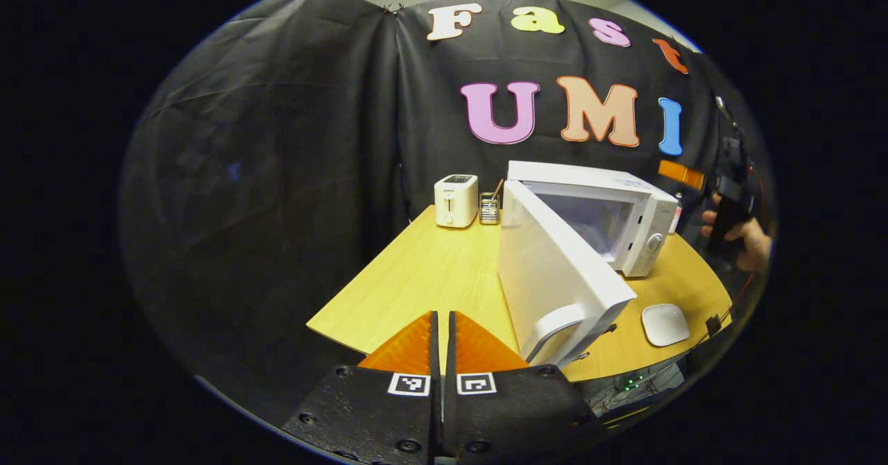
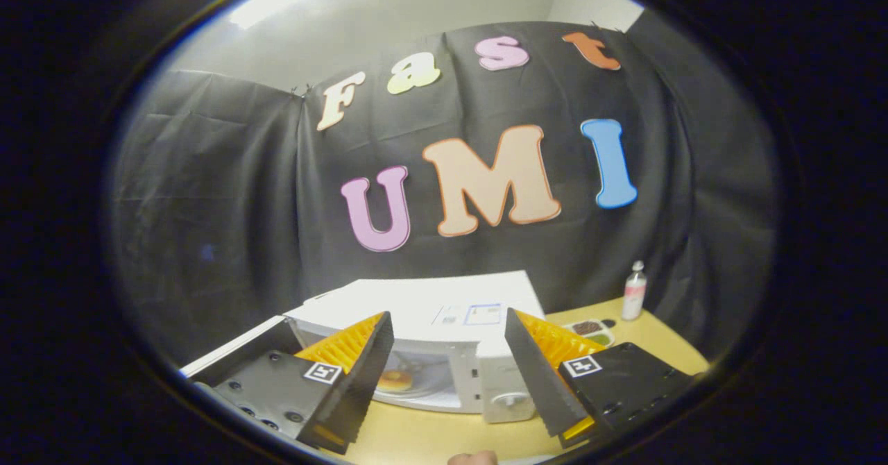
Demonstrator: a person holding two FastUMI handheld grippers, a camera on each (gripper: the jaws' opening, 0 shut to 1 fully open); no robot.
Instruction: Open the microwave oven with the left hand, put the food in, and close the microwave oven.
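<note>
In the left gripper view, the left gripper sits at the bottom centre with its orange fingers pressed nearly together on nothing, only a thin slit between them. Just beyond, right of centre, the microwave door stands swung wide open over the wooden counter, its handle toward the camera. A white oval pad lies at the lower right. Behind the door sits the microwave oven, and farther left a toaster beside a small rack. At the far right edge a hand holds the other gripper. In the right gripper view, the right gripper is spread wide and empty at the bottom; between its fingers the food, a round bun, lies inside the oven cavity. A bottle stands at the right.
</note>
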